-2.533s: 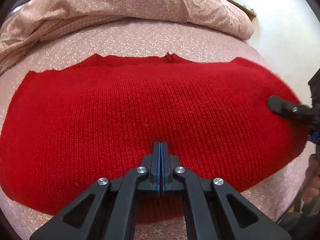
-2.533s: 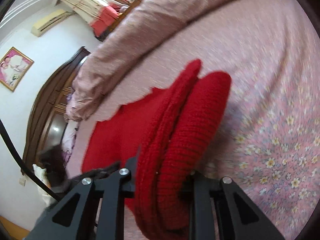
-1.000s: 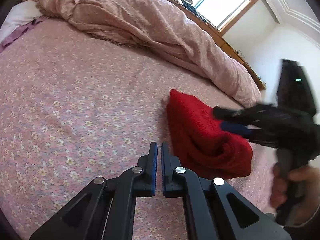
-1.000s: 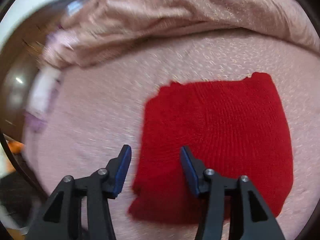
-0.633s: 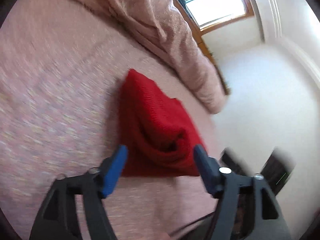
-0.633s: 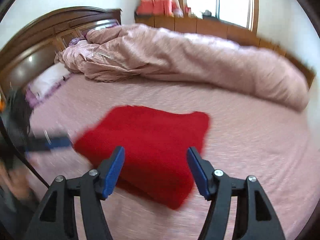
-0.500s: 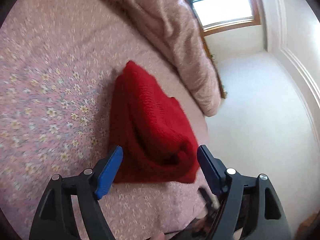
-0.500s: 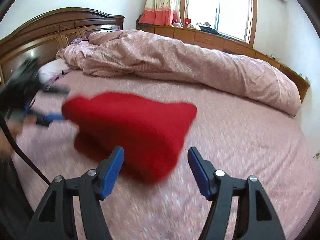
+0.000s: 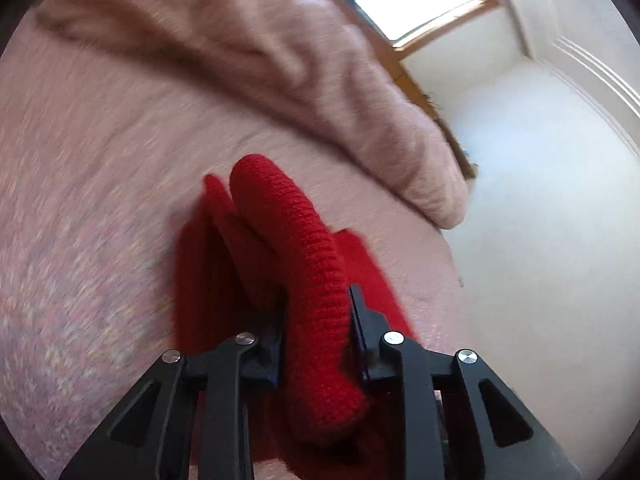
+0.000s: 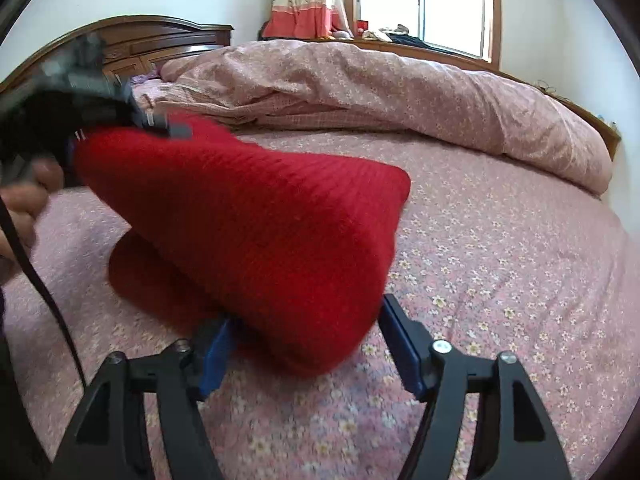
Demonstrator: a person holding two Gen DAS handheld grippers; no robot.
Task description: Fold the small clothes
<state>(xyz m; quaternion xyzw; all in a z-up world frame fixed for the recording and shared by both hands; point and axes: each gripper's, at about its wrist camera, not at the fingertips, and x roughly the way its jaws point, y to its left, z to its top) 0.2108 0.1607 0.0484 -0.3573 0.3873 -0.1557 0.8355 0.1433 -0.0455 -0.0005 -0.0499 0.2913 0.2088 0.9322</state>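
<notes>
While the left gripper (image 9: 316, 332) is clamping the thick red knitted garment (image 10: 256, 216), the right gripper (image 10: 304, 344) is gaping around it. Soft and floppy, it is probably wanting a grip at the folded edge.

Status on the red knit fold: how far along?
Done: the red knitted garment is already doubled into a thick bundle on the pink floral bedsheet. In hand: the left gripper is shut on one end, lifting it off the sheet; the right gripper is open around the near end. Left: close the right gripper, or lay the bundle flat and release.
</notes>
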